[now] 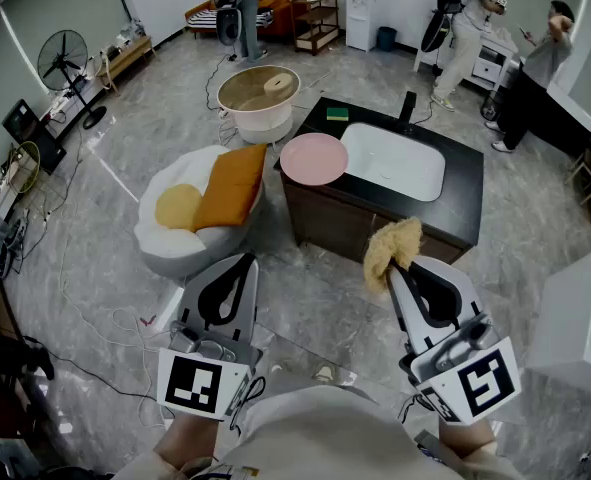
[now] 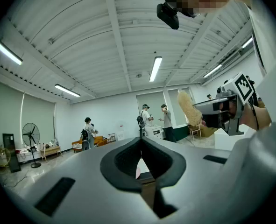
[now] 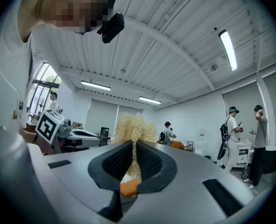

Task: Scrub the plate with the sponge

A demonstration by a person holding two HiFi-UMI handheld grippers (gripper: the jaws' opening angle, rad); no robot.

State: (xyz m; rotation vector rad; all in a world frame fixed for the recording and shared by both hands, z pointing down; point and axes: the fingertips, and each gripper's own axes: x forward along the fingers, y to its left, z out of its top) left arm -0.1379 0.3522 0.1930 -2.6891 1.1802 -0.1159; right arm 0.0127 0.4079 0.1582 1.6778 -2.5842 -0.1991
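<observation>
Right gripper [image 1: 399, 264] holds the sponge [image 1: 390, 249]; the plate [image 1: 313, 158] lies far ahead on the bench [image 1: 463, 206].

Head view: both grippers are held level over the grey floor, well apart from the dark bench, where the pink plate sits at the left end just beside the white sink [image 1: 395, 161]. The left gripper [image 1: 235, 266] carries nothing. Left gripper view: its jaws are pressed together with nothing between them, and the right gripper, at the right, has the fibrous yellowish sponge sticking up from its tip. Right gripper view: the jaws are clamped on the sponge, whose frayed top fans out above the black pads [image 3: 116, 160].
</observation>
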